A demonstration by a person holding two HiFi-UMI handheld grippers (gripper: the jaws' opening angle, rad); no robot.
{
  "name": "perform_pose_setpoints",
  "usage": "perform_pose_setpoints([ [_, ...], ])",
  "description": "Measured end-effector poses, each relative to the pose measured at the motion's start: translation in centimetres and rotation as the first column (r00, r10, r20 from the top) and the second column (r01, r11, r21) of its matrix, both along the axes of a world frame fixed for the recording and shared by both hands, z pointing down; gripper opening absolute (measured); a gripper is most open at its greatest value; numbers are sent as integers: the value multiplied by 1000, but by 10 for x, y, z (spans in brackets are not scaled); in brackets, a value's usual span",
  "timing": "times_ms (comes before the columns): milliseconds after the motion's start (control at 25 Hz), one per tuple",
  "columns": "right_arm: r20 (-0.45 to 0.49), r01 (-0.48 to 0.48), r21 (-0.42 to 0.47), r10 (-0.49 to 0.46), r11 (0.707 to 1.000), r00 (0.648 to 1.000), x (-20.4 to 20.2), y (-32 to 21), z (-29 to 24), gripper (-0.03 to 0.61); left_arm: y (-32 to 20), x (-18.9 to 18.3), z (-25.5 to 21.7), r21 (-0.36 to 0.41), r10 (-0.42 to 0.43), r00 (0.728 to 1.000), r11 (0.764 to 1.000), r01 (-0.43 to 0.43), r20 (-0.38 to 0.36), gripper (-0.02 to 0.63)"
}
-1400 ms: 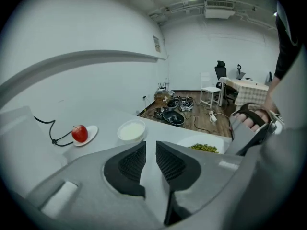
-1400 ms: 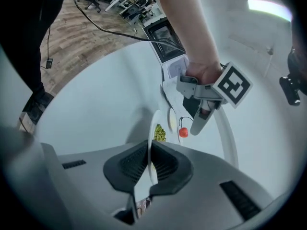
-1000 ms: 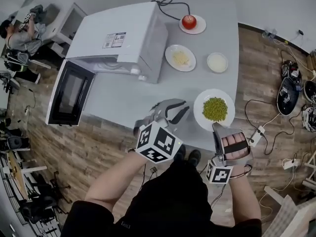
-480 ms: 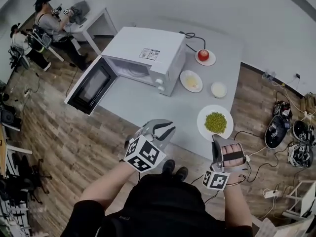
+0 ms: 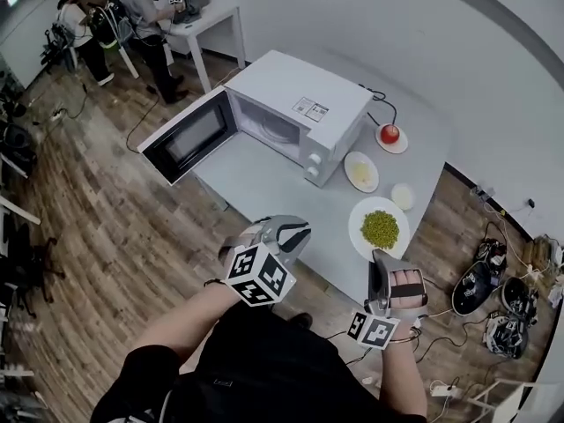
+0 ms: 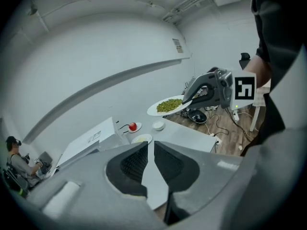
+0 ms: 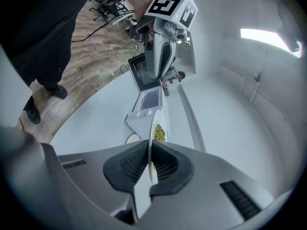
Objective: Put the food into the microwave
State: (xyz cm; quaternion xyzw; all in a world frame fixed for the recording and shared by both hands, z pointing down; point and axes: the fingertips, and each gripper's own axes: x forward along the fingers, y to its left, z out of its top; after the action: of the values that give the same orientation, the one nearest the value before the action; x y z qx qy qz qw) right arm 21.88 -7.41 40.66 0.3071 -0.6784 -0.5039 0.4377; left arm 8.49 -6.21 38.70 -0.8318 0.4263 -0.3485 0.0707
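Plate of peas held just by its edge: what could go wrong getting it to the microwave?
The right gripper pinches the plate of peas only at its rim, in mid-air, so it could tilt and spill or slip free. The small bowl and a second plate stand close by and might get knocked.

The head camera looks steeply down from well above on the bench (image 5: 264,192), microwave (image 5: 304,117), left tool (image 5: 291,229) and right tool (image 5: 377,258). The left tool's camera faces along the bench toward the right tool; the right tool's faces back, close over the plate (image 5: 357,225); all three share the microwave
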Motion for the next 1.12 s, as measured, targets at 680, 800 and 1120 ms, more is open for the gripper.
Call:
perform_pose_setpoints([
  [680,14,35,-10,-35,999,999,-274,-42,2,25,-24,-240,-13,25,66,997,998,-65,-40,19],
  [800,39,17,-29,-16,999,999,-321,-52,3,24,-33,-271,-15,-8,114,993,993,-115,-43,19],
  [1120,0,-6,-73,6,997,1000,-384,-96,32,25,-72,-315,-3,-48,151,987,987,-154,-61,19],
])
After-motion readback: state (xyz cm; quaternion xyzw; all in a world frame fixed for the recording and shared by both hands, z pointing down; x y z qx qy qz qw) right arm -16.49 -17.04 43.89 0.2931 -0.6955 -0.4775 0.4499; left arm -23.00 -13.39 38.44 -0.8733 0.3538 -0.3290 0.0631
